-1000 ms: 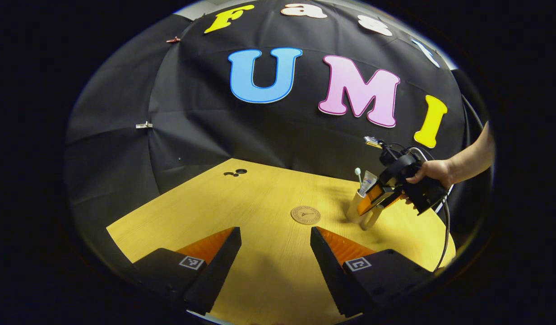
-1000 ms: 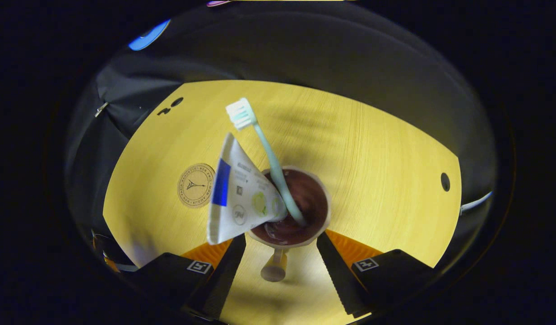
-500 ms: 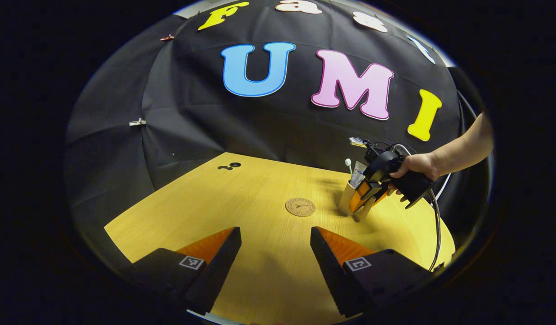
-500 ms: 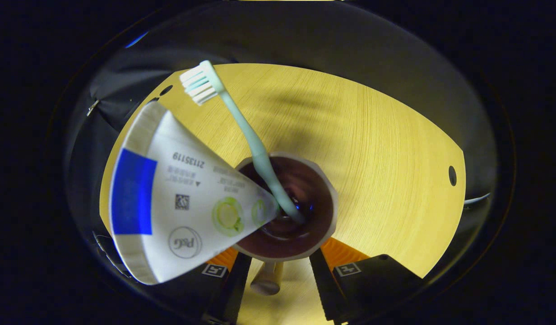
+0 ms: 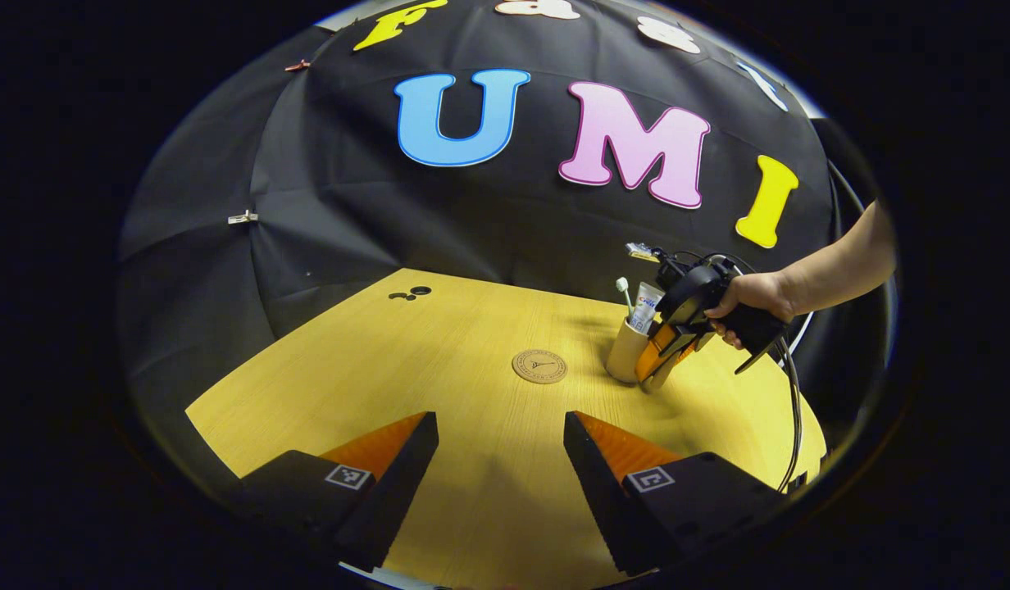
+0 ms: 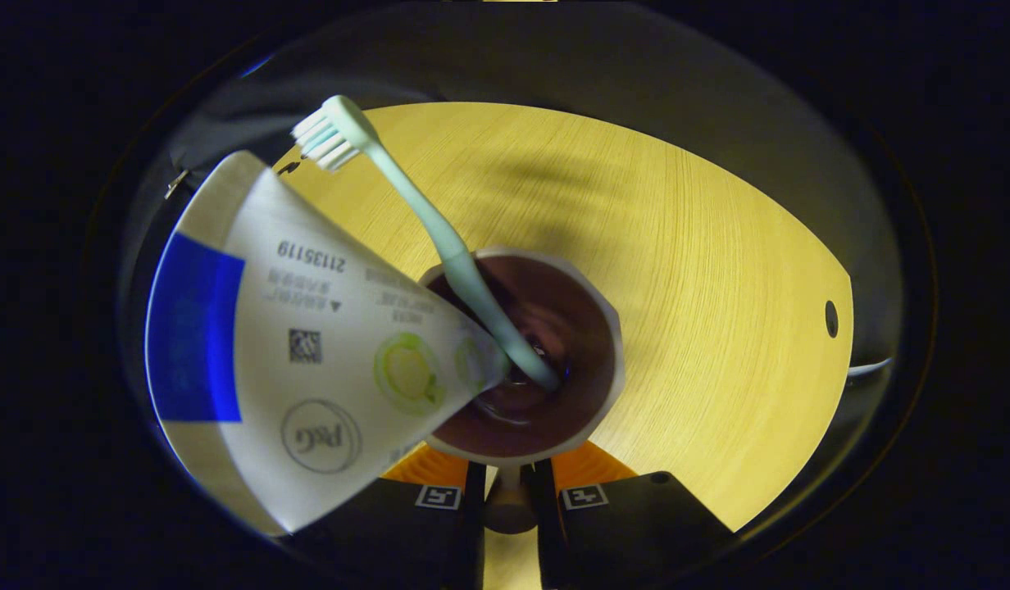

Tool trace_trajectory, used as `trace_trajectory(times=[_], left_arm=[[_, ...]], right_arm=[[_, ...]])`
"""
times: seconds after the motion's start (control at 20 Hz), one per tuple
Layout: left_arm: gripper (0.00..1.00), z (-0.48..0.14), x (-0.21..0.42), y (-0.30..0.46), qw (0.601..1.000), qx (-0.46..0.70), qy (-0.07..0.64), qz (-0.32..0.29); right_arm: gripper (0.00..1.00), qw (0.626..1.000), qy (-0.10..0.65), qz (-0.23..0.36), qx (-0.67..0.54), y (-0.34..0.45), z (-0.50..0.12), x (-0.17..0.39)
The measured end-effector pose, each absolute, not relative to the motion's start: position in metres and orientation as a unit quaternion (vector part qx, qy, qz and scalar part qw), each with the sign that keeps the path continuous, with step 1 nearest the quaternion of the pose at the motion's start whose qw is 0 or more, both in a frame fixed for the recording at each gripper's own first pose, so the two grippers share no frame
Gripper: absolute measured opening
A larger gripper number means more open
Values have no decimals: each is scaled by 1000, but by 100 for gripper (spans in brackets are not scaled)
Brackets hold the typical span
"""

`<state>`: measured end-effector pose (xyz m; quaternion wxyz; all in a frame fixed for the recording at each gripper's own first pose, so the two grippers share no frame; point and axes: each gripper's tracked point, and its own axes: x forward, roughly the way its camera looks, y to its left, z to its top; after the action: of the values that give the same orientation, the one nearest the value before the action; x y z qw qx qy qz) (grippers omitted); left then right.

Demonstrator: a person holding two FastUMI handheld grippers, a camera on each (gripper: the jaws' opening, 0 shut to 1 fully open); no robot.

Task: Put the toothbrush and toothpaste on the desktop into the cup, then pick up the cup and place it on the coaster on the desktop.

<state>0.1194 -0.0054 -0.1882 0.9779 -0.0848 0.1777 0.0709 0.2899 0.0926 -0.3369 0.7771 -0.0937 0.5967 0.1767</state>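
Observation:
A beige cup (image 5: 625,352) with a dark inside (image 6: 554,328) stands on the yellow desktop (image 5: 439,360), just right of the round cork coaster (image 5: 539,366). A mint toothbrush (image 6: 439,238) and a white toothpaste tube (image 6: 308,360) lean out of the cup, both seen small in the left gripper view too. My right gripper (image 6: 509,483) looks down into the cup, its fingers drawn tight on the cup's handle (image 6: 509,512). In the left gripper view a hand (image 5: 751,295) holds that gripper (image 5: 652,373) against the cup's right side. My left gripper (image 5: 501,426) stands open over the near desktop, holding nothing.
Small dark holes (image 5: 411,292) mark the desktop's far left corner, and another hole (image 6: 830,318) sits near the edge in the right gripper view. A cable (image 5: 792,426) trails from the right gripper off the desktop's right edge. Black cloth walls the back.
The right gripper came down close over the cup and its fingers closed from wide apart onto the handle. The left gripper's view drifted slightly; its fingers stayed open.

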Motion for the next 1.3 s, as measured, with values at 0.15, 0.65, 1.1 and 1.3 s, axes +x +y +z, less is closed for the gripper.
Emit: trace_trajectory(times=[0.15, 0.65, 1.1, 1.3], left_arm=[[98, -191, 119, -4, 977, -84, 180, 71], [97, -195, 121, -6, 978, -83, 182, 61], [98, -215, 103, 11, 971, -99, 204, 74], [98, -222, 94, 29, 968, -103, 209, 89]], right_arm=[[30, 792, 576, 176, -100, 92, -329, 295], [24, 802, 542, 225, -115, 142, -289, 285], [35, 794, 543, 239, -131, 196, -294, 282], [35, 790, 540, 255, -140, 228, -294, 282]])
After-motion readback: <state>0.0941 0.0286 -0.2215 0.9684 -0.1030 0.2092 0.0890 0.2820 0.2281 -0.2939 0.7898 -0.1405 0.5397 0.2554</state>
